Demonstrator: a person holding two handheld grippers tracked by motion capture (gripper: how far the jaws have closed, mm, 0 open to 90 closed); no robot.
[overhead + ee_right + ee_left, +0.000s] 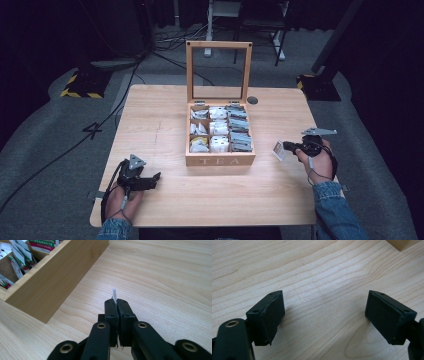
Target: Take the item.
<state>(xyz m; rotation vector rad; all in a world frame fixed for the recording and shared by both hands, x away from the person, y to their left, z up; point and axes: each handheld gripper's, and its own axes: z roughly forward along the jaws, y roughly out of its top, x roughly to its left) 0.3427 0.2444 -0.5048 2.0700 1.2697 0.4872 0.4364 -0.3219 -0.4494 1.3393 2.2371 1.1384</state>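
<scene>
The tea bag (279, 150) is up off the table, pinched at the tip of the right gripper (289, 147), just to the right of the wooden tea box (220, 160) and clear of its side wall. In the right gripper view only its thin white edge (114, 294) pokes up between the two black jaws, which are clamped almost flat together on it, with the pale tabletop (162, 277) right beneath. The box's plain wooden side (57, 280) runs along the left of that view, and inside it more tea bags (20, 260) stand in their compartments. From the high view, the box sits in the middle of the table (160, 120), lid (218, 70) standing upright at the back, "TEA" lettered on the front, compartments packed with white sachets on the left and darker ones on the right. Over at the near left corner, the left gripper (142, 181) rests low on the table in the person's hand, well apart from the box. Its jaws stand wide apart in the left gripper view, nothing between the pads (272, 315), just bare wood grain, with a corner of the box (403, 243) at the top right
</scene>
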